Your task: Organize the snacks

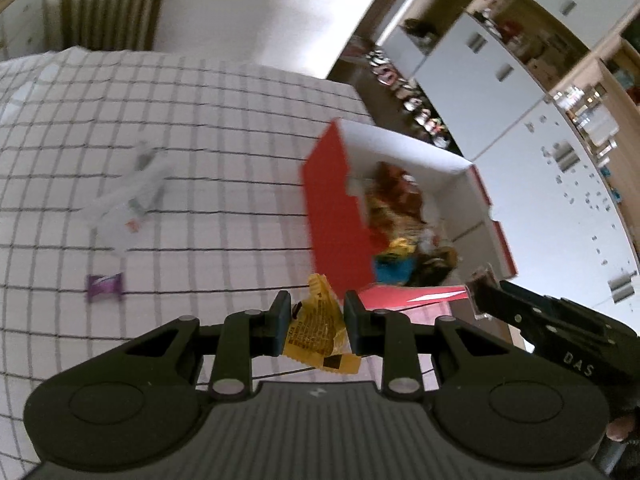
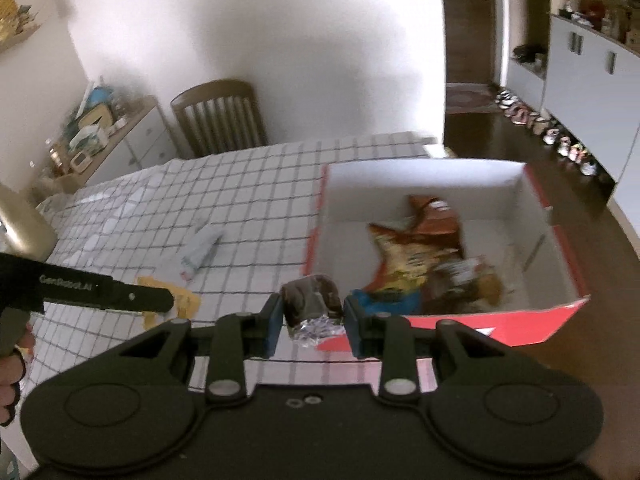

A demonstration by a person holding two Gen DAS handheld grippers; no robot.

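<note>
White grid-checked cloth covers the table (image 1: 200,128), where a red cardboard box with white inside (image 2: 512,322) sits at its far corner, snack packets heaped within. Left gripper (image 1: 312,322) is clamped on a crinkled yellow wrapper (image 1: 316,332); right gripper (image 2: 308,320) pinches a dark foil-ended snack (image 2: 310,308) (both held above the cloth). A small purple sweet (image 1: 105,285) lies mid-table.

Two fisheye wrist cameras look steeply down along their own fingers at a checked tablecloth (image 1: 180,152). The left view faces the red box (image 1: 336,216) from its side, close in; the right view looks into it from its near end. Both share the box, the wooden chair (image 2: 220,116) and the white cabinets (image 1: 480,92).
</note>
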